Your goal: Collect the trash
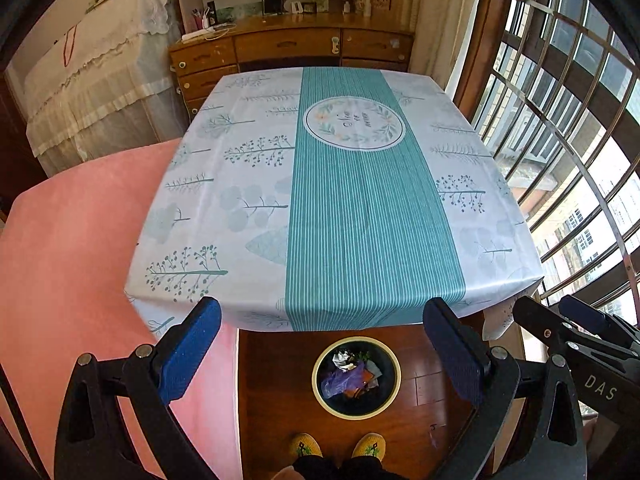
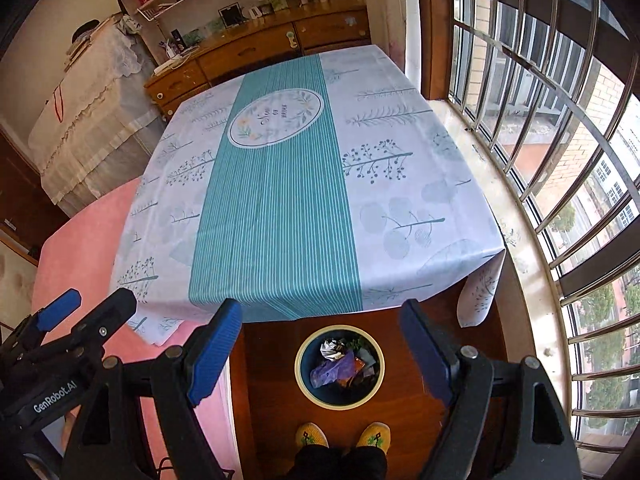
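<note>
Judging by the bare table (image 1: pixel 360 208), collecting looks finished: the trash (image 1: pixel 352 376) lies in the bin (image 1: pixel 320 360) on the floor, while left gripper (image 1: pixel 320 344) and right gripper (image 2: pixel 320 344) hang wide apart, holding nothing

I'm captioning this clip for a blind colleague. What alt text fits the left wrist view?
Open left tongs frame a round bin of trash on the wooden floor, just past the person's yellow slippers. Beyond it stands a table under a teal-striped cloth; the right tongs edge in at the side.
</note>
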`<state>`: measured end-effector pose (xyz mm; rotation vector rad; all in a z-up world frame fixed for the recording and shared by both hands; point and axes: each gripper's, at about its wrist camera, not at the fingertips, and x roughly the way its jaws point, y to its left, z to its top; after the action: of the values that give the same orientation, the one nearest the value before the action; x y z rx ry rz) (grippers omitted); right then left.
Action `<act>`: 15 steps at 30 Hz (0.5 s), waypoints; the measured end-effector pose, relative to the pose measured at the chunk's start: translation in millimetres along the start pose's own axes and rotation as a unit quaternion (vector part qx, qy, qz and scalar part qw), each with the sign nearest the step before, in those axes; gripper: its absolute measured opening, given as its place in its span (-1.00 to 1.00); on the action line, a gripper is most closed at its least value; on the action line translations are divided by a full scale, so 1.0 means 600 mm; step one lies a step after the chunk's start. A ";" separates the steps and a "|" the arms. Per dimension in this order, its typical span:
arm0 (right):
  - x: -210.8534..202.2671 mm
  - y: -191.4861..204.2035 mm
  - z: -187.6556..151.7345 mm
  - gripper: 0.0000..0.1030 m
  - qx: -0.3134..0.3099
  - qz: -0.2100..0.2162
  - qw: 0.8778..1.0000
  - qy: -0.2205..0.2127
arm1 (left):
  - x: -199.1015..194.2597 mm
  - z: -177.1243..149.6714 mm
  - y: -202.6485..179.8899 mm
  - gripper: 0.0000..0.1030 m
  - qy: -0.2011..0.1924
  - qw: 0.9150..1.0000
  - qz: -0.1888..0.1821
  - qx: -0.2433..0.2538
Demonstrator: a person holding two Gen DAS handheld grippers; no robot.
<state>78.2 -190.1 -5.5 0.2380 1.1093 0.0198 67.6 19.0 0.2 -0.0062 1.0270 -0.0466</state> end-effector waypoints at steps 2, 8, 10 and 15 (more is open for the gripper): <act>-0.014 0.003 0.000 0.59 -0.003 -0.002 1.000 -0.010 | -0.012 0.003 -0.001 0.95 -0.006 1.000 0.001 -0.006; -0.045 0.001 -0.003 0.59 -0.006 -0.009 0.999 -0.035 | -0.033 -0.001 -0.009 0.95 -0.014 1.000 0.003 -0.010; -0.053 0.001 -0.002 0.59 -0.004 -0.010 0.999 -0.043 | -0.038 -0.001 -0.009 0.95 -0.018 1.000 0.004 -0.012; -0.064 0.004 -0.004 0.59 -0.006 -0.008 0.999 -0.054 | -0.048 -0.002 -0.009 0.95 -0.023 1.000 0.004 -0.016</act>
<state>59.4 -192.6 28.0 0.2167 1.0040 -0.0002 51.6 14.5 24.5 -0.0318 0.9824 -0.0239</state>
